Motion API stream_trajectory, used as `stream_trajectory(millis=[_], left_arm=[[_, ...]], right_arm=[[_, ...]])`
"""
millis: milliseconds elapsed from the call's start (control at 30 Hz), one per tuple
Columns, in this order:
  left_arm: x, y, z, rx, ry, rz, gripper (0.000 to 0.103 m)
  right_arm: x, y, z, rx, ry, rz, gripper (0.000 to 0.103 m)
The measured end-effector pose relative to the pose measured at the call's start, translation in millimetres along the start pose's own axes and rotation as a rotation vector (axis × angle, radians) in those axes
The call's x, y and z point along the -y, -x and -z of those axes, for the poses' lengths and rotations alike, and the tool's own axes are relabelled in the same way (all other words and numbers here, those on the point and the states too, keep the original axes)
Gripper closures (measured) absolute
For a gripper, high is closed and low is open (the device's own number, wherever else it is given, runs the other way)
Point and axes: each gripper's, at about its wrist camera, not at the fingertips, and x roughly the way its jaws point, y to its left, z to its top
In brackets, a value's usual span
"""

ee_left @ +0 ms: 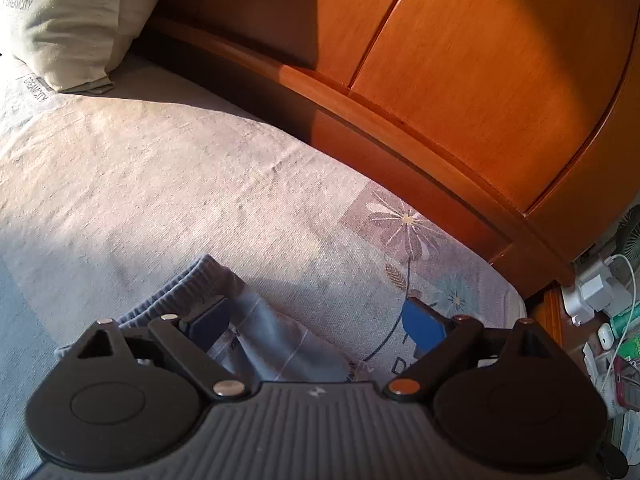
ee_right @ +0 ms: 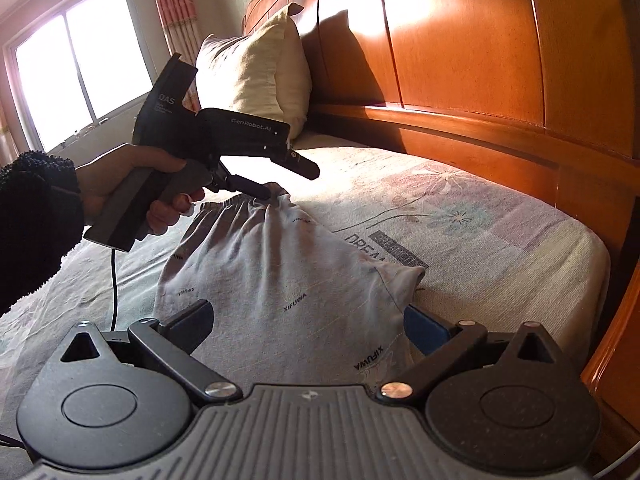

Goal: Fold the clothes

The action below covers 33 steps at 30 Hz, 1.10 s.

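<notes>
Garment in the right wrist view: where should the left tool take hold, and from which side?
Probably the gathered elastic waistband at the far end of the garment. It is a thick, bunched ridge and easier to pinch than the flat cloth. Come in edge-on from the window side, where the open left tool already sits.

Left claw [ee_right: 276, 184] spread over garment [ee_right: 288, 280] waistband; right claw [ee_right: 312, 320] spread, garment between.
</notes>
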Motion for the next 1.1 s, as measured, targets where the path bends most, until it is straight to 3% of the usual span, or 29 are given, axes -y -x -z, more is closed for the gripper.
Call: stream_trajectory(millis=[200, 333, 433, 633, 800, 900, 1100], left_arm=[[-30.5, 36.0, 17.2, 0.012, 0.016, -0.039, 0.01], [-59.1, 25.5, 34.9, -0.047, 0.069, -0.122, 0.01], [-69.7, 21.9, 42.6, -0.066, 0.088, -0.141, 0.01], [-48.4, 62.9, 50.7, -0.005, 0.018, -0.121, 0.01], [-38.5, 97.9, 84.3, -0.035, -0.021, -0.164, 0.009], [-37.8, 117.8, 110.1, -0.065, -0.028, -0.219, 0.009], [-30.1, 151.1, 168.1, -0.062, -0.072, -0.368, 0.009]], right_arm=[[-1.5, 5.3, -4.2, 0.014, -0.011, -0.012, 0.0], [-2.8, 1.2, -4.5, 0.005, -0.014, -0.012, 0.0], [-4.1, -0.6, -5.1, 0.002, -0.004, -0.003, 0.0], [0.3, -8.7, -13.9, 0.02, 0.016, -0.026, 0.0], [15.9, -34.6, -13.0, -0.022, -0.018, -0.047, 0.0], [27.3, -47.2, -8.4, -0.082, -0.026, 0.044, 0.0], [7.1, -25.2, -23.4, -0.026, 0.054, 0.019, 0.0]])
